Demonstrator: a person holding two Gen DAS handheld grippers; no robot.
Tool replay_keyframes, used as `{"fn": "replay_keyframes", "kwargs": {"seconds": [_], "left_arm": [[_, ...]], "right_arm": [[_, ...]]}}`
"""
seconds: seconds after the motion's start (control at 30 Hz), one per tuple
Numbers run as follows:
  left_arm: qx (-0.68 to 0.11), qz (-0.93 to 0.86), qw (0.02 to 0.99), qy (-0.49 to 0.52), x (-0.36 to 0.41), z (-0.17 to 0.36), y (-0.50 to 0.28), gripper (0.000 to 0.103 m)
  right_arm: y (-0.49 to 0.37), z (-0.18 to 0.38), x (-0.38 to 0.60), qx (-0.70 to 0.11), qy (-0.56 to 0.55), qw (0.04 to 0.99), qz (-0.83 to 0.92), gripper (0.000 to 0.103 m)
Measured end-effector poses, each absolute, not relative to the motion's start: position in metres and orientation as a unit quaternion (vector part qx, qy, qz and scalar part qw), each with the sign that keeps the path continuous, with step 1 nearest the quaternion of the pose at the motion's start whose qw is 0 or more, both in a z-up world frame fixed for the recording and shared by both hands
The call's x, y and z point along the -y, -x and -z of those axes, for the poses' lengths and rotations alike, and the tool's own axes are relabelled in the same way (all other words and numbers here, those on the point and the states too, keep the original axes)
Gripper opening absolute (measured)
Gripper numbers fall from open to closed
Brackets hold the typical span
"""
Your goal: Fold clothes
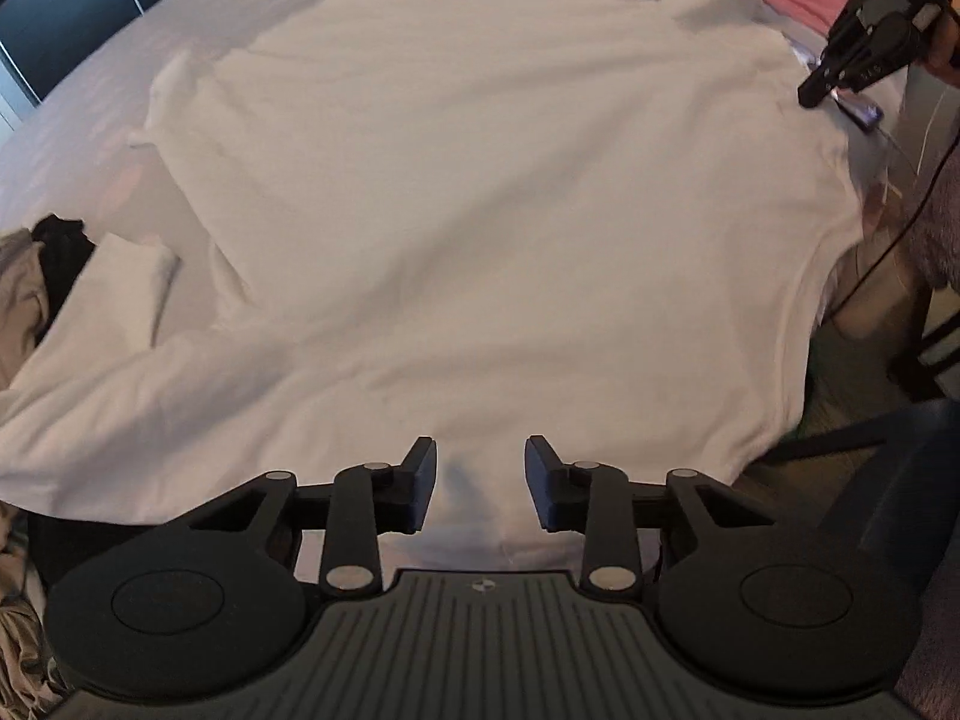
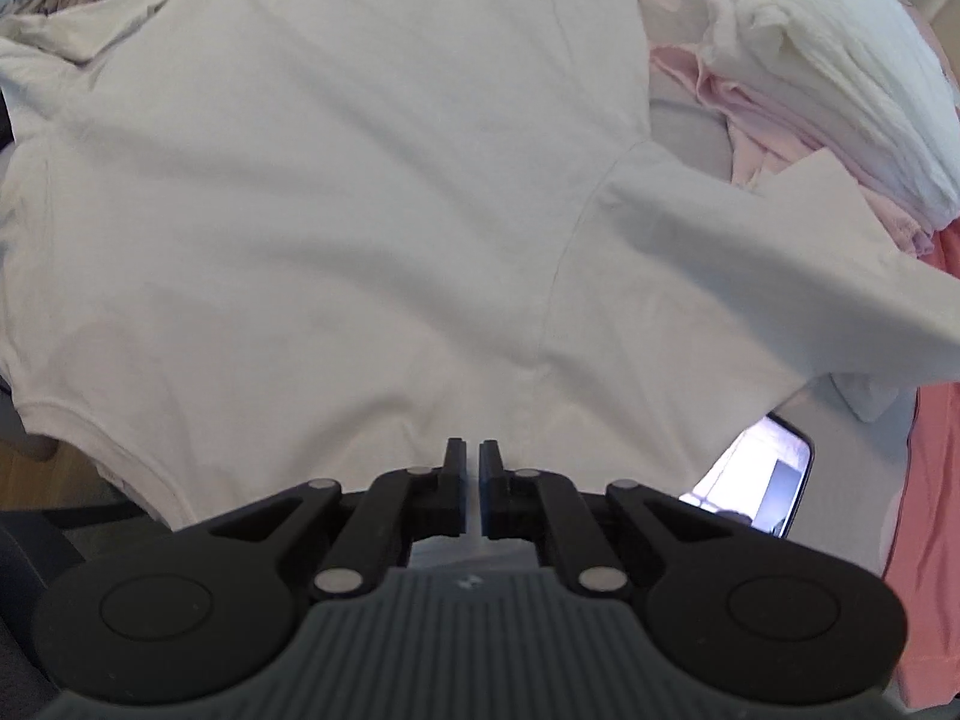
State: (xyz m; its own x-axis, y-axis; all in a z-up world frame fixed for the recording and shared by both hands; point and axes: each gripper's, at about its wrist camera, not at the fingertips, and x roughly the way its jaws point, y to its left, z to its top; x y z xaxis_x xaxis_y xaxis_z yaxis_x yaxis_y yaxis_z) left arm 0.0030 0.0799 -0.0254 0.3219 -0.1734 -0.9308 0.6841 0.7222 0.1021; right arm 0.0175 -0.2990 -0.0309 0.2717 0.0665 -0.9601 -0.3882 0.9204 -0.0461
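A white T-shirt (image 1: 480, 210) is seen spread flat and open across the bed (image 1: 78, 120), its body smoothed out and both sleeves extended, so no fold is visible in it; this garment is judged to be in the laid-out state, with its folding still to be done. Beyond the T-shirt's far edge a stack of folded clothes (image 2: 810, 78) is seen, white pieces on top of pale pink ones, which suggests that part of the laundry already lies folded, though how many pieces it holds cannot be counted. To the T-shirt's other side a loose heap of beige and black clothes (image 1: 36, 276) is seen, apparently still unfolded. The left tool (image 1: 480, 480) is held with its jaws spread apart over the T-shirt's near edge, and nothing is gripped between them. The right tool (image 2: 472, 483) is brought almost fully together at another edge of the T-shirt, close to the sleeve seam; a narrow gap is left between its jaws, and whether fabric is pinched there cannot be told. A phone (image 2: 750, 474) with a lit screen is seen lying just beside the T-shirt, partly covered by its hem. Counted: one spread T-shirt, one folded stack, one loose heap, one phone and two tools.
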Motion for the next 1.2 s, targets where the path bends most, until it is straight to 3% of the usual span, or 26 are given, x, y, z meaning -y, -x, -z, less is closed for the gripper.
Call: {"fn": "replay_keyframes", "kwargs": {"seconds": [0.3, 0.53, 0.6, 0.67, 0.93, 1.2], "left_arm": [[-0.571, 0.258, 0.73, -0.273, -0.082, 0.057, -0.001, 0.028], [-0.566, 0.25, 0.75, -0.233, -0.095, 0.027, -0.02, 0.029], [-0.554, 0.242, 0.775, -0.181, -0.106, 0.008, -0.039, 0.035], [-0.537, 0.216, 0.805, -0.131, -0.113, -0.008, -0.062, 0.041], [-0.486, 0.117, 0.866, 0.003, -0.145, -0.019, -0.184, 0.04], [-0.436, 0.031, 0.889, 0.135, -0.178, -0.008, -0.312, 0.037]], "right_arm": [[-0.011, 0.05, 0.317, -0.633, 0.105, 0.756, -0.131, 0.005], [-0.02, 0.028, 0.319, -0.629, 0.099, 0.759, -0.136, 0.007], [-0.029, 0.014, 0.32, -0.607, 0.089, 0.777, -0.143, 0.012], [-0.045, 0.001, 0.323, -0.587, 0.072, 0.793, -0.147, 0.024], [-0.129, -0.031, 0.307, -0.523, 0.086, 0.836, -0.144, 0.029], [-0.253, -0.02, 0.302, -0.476, 0.051, 0.867, -0.141, 0.031]]}}
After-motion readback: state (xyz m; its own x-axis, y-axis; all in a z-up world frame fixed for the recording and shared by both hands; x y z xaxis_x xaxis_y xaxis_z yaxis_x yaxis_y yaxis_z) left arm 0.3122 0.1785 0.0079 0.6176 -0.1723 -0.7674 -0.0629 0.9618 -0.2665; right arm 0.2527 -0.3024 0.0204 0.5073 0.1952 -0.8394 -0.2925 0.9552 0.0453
